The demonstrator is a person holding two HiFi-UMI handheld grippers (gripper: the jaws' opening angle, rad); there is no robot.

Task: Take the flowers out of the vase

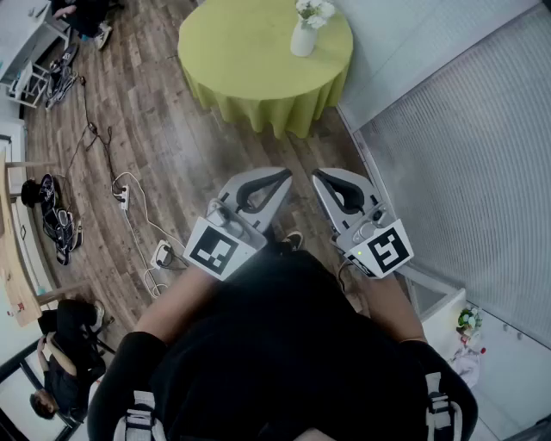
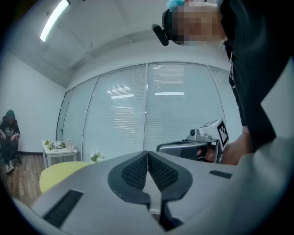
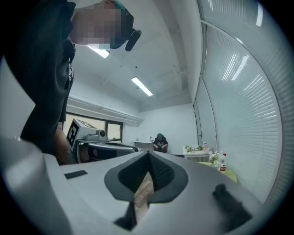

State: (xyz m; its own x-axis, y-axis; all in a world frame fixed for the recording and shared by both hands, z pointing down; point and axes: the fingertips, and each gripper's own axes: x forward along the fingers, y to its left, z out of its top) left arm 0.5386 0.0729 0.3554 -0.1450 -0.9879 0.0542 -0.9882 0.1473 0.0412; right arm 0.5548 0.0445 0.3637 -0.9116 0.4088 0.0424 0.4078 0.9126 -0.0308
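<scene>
Head view: round green table (image 1: 250, 52) at 12 o'clock, standing on a wood floor (image 1: 172, 155).
Vase (image 1: 302, 40): white, upright on the table, near its 1 o'clock edge.
Flowers (image 1: 314, 10): white, standing in the vase.
Left gripper (image 1: 277, 179): held level at waist height, well apart from the table; fingers together, nothing between them.
Right gripper (image 1: 325, 178): just beside the left one, at its 3 o'clock; fingers together, empty.
Cables (image 1: 129, 215): on the floor at 9 o'clock.

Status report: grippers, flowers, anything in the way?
Left gripper shut, empty. Right gripper shut, empty. Flowers in vase on round table, well ahead, untouched. Power strip on floor, off left.
</scene>
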